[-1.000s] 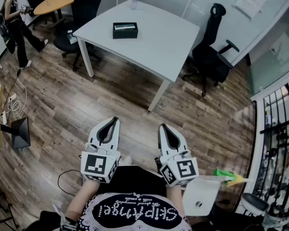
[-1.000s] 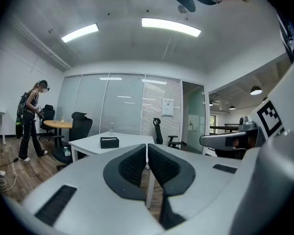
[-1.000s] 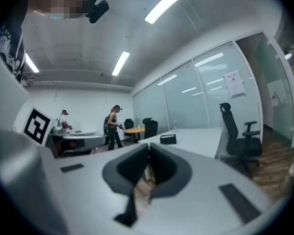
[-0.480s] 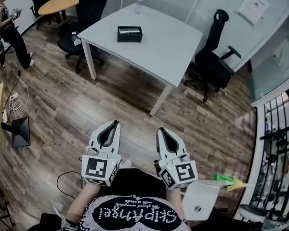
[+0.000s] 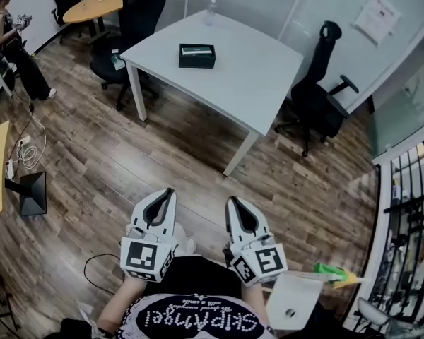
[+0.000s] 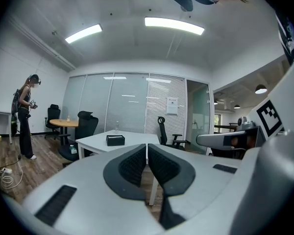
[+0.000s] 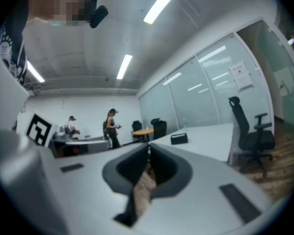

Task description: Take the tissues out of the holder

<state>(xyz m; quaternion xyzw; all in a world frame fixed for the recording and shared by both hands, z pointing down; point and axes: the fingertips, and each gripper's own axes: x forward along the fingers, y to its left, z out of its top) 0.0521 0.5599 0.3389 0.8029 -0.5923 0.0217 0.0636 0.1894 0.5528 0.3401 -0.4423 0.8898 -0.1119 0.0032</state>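
Note:
The black tissue holder lies on a white table across the room, with a pale strip of tissue showing in its top. It is small in the left gripper view and in the right gripper view. My left gripper and right gripper hang side by side over the wooden floor, close to my body and far short of the table. Both point towards the table. Each has its jaws shut, tips touching, with nothing between them.
Black office chairs stand to the right of the table and to its left. A water bottle is on the table's far edge. A person stands at far left near a round wooden table. A monitor and cables lie on the floor at left.
The table and holder have slid slightly down and right in the head view. The person at far left has shifted. Both grippers stay shut and side by side.

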